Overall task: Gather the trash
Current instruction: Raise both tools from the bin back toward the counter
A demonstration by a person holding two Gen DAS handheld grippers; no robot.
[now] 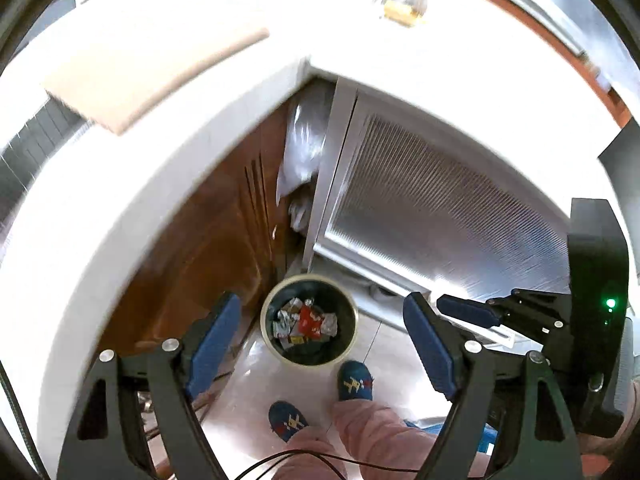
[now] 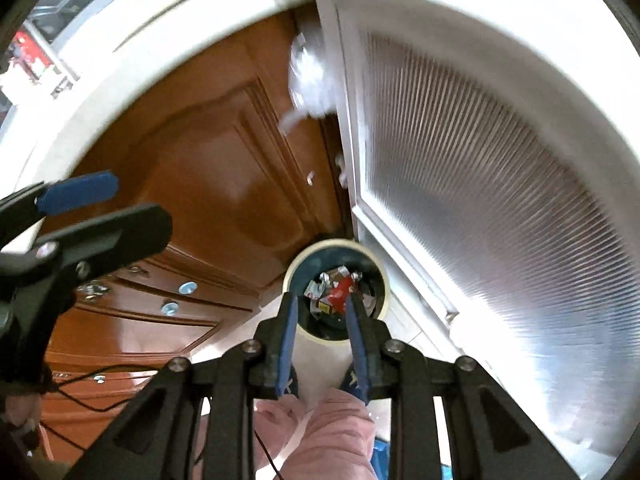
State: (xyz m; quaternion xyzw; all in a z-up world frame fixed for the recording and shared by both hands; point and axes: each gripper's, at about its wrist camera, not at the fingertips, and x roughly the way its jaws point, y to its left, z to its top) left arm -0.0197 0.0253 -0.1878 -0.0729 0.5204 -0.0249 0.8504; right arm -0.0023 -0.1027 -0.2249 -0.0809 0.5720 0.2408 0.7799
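No writing is legible on the crumpled wrappers (image 1: pixel 306 322) in the floor bin (image 1: pixel 269 334); left gripper (image 1: pixel 322 344) spread empty, right gripper (image 2: pixel 322 322) narrowly parted, empty.

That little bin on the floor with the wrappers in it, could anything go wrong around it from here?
Possibly. The bin stands right at the person's slippers, so one step could tip it and spill the wrappers. A thin black cable hangs near the legs and might snag. Both the left claw and the right claw look empty, high above the bin.
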